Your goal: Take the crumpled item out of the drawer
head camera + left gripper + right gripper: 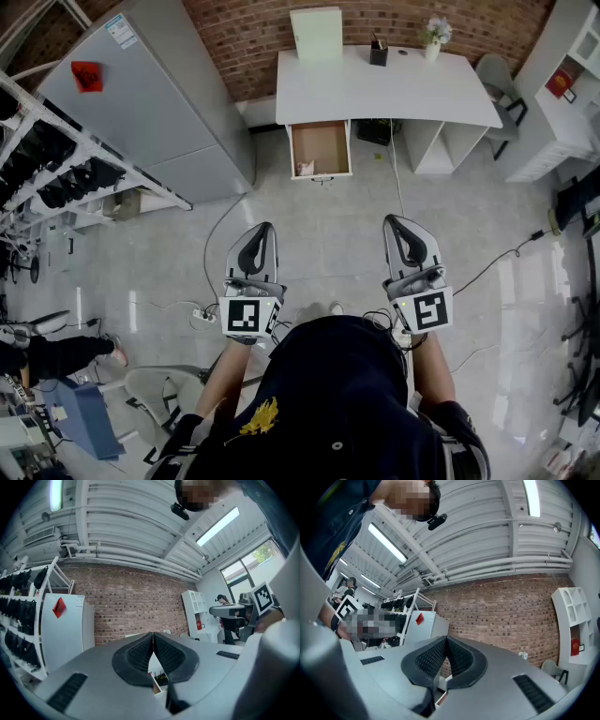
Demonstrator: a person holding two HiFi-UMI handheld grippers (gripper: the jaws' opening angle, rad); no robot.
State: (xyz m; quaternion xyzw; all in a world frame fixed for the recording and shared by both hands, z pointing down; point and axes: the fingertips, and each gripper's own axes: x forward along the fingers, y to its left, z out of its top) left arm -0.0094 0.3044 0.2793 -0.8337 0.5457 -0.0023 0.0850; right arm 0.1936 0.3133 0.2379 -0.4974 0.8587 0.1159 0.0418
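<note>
Left gripper (pixel 265 228) and right gripper (pixel 392 221) closed tight, empty, well apart from open drawer (pixel 292 150); crumpled item (pixel 305 168) inside; cable (pixel 395 178) on floor (pixel 328 239) between.

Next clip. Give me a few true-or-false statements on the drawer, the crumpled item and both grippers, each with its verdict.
1. The drawer of the white desk is pulled open. True.
2. A pale crumpled item lies inside the drawer, near its front edge. True.
3. The right gripper holds the crumpled item. False: it is shut on nothing, well short of the desk.
4. The left gripper is wide open. False: its jaws are together.
5. The desk top is bare. False: a small plant, among other things, stands on it.
</note>
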